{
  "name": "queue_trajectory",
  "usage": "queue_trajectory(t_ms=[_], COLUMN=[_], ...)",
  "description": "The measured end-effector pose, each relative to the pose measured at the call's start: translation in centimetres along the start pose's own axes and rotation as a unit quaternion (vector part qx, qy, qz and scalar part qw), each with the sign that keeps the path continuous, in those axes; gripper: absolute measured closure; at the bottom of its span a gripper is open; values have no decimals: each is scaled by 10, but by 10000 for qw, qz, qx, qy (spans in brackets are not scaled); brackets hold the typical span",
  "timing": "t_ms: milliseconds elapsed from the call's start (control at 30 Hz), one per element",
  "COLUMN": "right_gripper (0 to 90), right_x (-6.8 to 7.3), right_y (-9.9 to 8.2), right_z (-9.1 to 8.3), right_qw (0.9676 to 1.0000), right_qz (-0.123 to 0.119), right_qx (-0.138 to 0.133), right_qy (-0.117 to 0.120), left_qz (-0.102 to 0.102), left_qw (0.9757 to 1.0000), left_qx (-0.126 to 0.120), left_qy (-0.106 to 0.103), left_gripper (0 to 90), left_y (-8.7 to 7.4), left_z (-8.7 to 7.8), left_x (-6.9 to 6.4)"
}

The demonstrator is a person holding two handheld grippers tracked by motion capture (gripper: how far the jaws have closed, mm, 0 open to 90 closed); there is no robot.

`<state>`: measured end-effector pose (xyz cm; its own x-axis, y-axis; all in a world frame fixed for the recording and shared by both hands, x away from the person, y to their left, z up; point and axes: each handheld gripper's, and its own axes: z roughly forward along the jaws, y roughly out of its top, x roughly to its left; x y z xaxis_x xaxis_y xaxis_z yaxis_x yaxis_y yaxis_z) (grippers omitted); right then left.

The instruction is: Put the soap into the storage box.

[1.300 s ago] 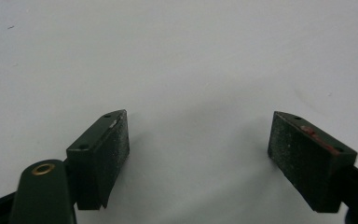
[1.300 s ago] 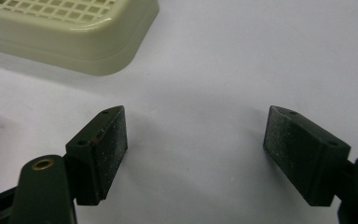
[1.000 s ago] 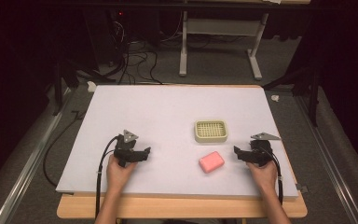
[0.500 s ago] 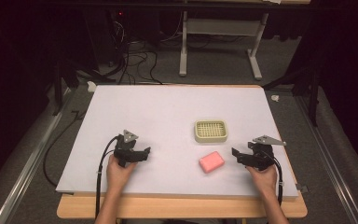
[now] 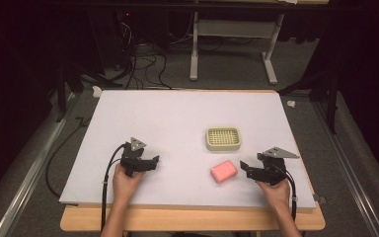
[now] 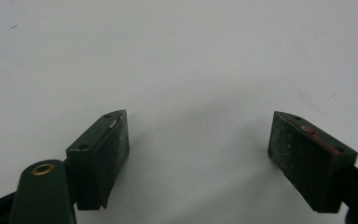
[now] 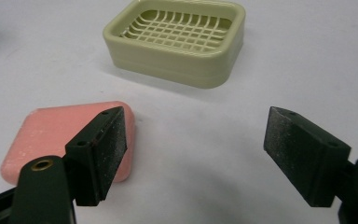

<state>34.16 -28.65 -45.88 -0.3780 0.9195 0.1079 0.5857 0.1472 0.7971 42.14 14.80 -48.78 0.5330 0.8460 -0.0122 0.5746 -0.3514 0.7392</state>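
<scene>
A pink soap bar (image 5: 224, 171) lies flat on the white table (image 5: 177, 123), and in the right gripper view the soap bar (image 7: 51, 135) sits partly behind the left jaw. Just beyond it stands a pale green soap dish (image 5: 223, 138) with a slotted grid; the soap dish (image 7: 179, 39) holds nothing. My right gripper (image 5: 244, 169) is open, a short way right of the soap, jaws pointing left; in its own view the right gripper (image 7: 196, 154) holds nothing. My left gripper (image 5: 154, 161) rests open at the table's front left, and the left gripper (image 6: 198, 154) has bare table between its jaws.
The table's front edge (image 5: 187, 205) runs just below both hands. Black cables (image 5: 106, 182) trail from the grippers toward the person. Beyond the table stand a white stand's legs (image 5: 195, 54) and floor cables.
My right gripper has shifted left toward the pink soap bar, closing most of the gap. The left gripper has stayed where it was.
</scene>
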Motion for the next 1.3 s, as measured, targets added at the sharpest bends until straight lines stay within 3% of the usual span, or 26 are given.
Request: queue_trajectory(t_ms=[300,467,833,1300], right_gripper=[210,162,122,119], right_x=[20,33,54,73], right_y=[1,3,5,8], right_z=[-2,-1,10,30], right_qw=[9997,9988,9976,9964], right_qz=[-206,-470,-589,-658], right_qx=[16,39,189,435], right_qy=[105,141,324,320], left_qz=[-3,0,-5,-6], left_qw=[10000,10000,10000,10000], left_qx=[0,1,3,4], left_qy=[-2,0,-4,-1], left_gripper=[210,210,210,210], left_y=[0,0,0,0], left_z=[0,0,0,0], left_x=[0,0,0,0])
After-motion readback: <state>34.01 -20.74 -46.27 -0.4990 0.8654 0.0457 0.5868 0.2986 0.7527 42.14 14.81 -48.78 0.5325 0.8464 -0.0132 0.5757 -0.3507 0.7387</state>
